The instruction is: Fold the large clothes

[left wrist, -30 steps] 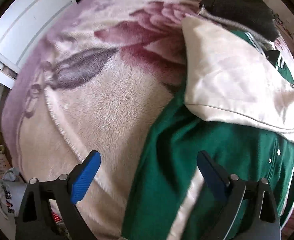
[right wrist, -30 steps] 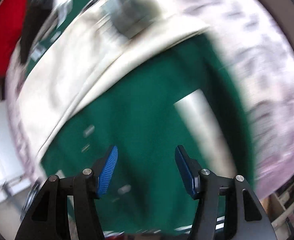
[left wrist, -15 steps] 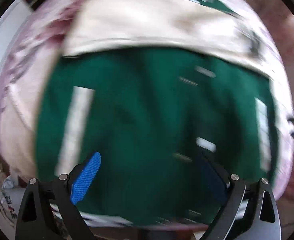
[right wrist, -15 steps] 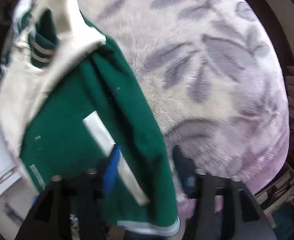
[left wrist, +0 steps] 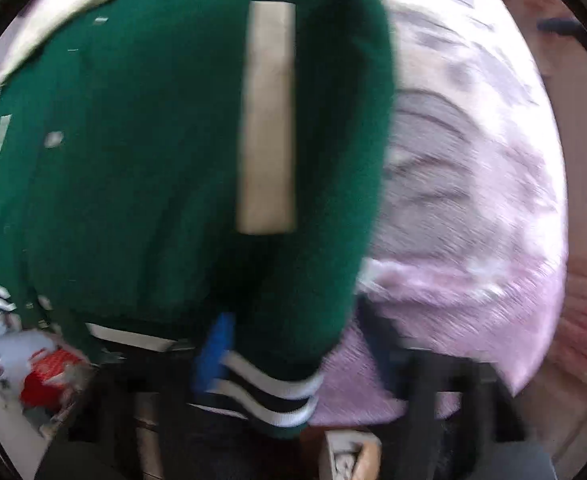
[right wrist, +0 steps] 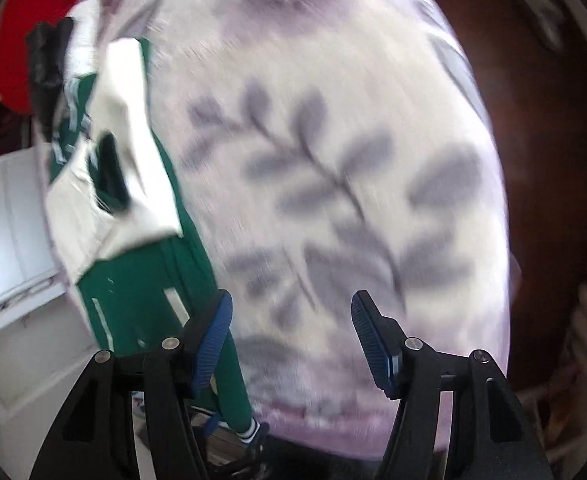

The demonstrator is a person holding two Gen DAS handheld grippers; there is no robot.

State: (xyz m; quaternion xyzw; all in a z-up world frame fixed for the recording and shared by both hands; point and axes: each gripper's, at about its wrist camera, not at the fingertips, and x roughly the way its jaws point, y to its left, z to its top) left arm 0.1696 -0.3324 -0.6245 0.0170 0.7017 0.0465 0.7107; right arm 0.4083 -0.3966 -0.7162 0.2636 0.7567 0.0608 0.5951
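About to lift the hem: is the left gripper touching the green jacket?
Cannot tell. In the blurred left wrist view the left gripper has just been closing around the green jacket hem, but pad contact is unclear.

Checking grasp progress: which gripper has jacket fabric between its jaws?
The left gripper: its jaws, just closing, straddle the green jacket's striped hem. The right gripper stands open over the floral blanket.
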